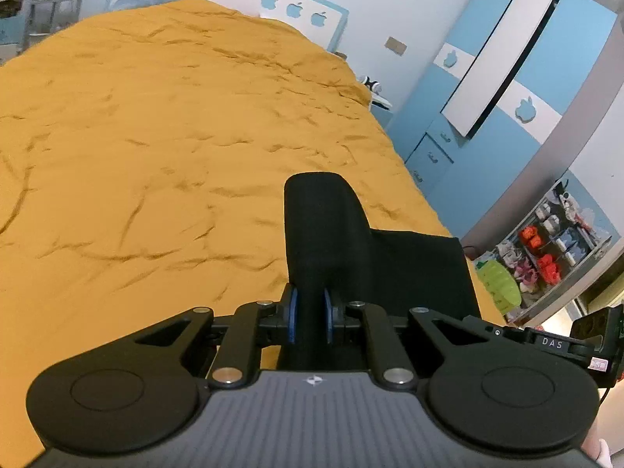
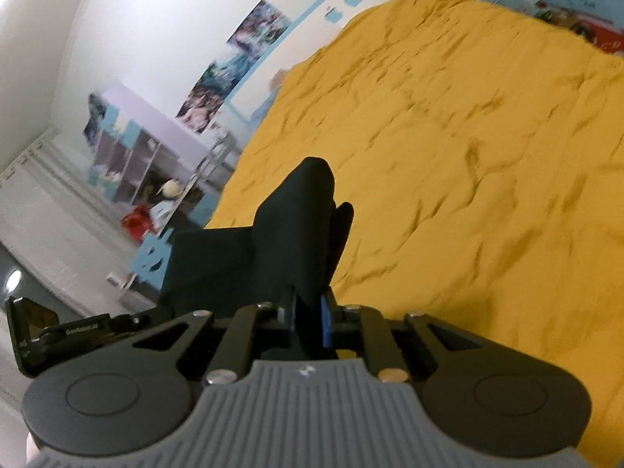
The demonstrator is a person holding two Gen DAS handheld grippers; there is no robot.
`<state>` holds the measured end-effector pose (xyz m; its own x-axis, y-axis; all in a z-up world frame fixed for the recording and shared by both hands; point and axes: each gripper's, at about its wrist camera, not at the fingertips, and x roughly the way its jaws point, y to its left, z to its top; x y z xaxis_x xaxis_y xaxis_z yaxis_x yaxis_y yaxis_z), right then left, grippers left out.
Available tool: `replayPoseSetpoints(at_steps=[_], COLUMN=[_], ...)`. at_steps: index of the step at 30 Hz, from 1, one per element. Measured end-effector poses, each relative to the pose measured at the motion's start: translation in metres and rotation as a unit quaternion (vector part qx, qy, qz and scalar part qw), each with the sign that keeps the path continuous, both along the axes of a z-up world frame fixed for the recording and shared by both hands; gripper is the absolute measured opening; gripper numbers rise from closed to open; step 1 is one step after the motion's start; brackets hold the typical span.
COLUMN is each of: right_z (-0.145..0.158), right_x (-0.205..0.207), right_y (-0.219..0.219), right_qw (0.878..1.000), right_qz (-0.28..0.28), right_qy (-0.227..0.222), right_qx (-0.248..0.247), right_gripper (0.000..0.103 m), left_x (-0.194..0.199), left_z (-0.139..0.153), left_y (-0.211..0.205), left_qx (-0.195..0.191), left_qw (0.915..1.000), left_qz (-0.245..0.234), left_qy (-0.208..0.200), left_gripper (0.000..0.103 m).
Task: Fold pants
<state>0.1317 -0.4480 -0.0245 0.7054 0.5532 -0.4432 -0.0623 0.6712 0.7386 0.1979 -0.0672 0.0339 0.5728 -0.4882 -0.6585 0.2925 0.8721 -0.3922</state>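
"DAS" reads on the right tool's side bracket, seen from my left camera; the left tool's bracket has print too blurred to read. My left tool is clamped on a fold of the black pants. My right tool is clamped on them too (blue pads pinching cloth). Pants hang between both tools above the yellow bed.
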Motion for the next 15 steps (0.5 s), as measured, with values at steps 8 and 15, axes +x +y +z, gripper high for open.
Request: replayPoseSetpoints(at_steps=[8, 15], right_z=[-0.042, -0.080], right_x=[-0.012, 0.020], right_y=[0.043, 0.056], right_qw=[0.999, 0.994], right_qz=[0.018, 0.011], right_qy=[0.041, 0.060], right_qx=[-0.027, -0.085], right_gripper=[0.007, 0.003], left_x=[0.003, 0.035], left_z=[-0.064, -0.124], left_y=[0.030, 0.039], left_qx=[0.001, 0.016], left_qw=[0.9983, 0.9936], left_qz=[0.028, 0.062], left_qy=[0.050, 0.093], left_gripper=[0.015, 0.014])
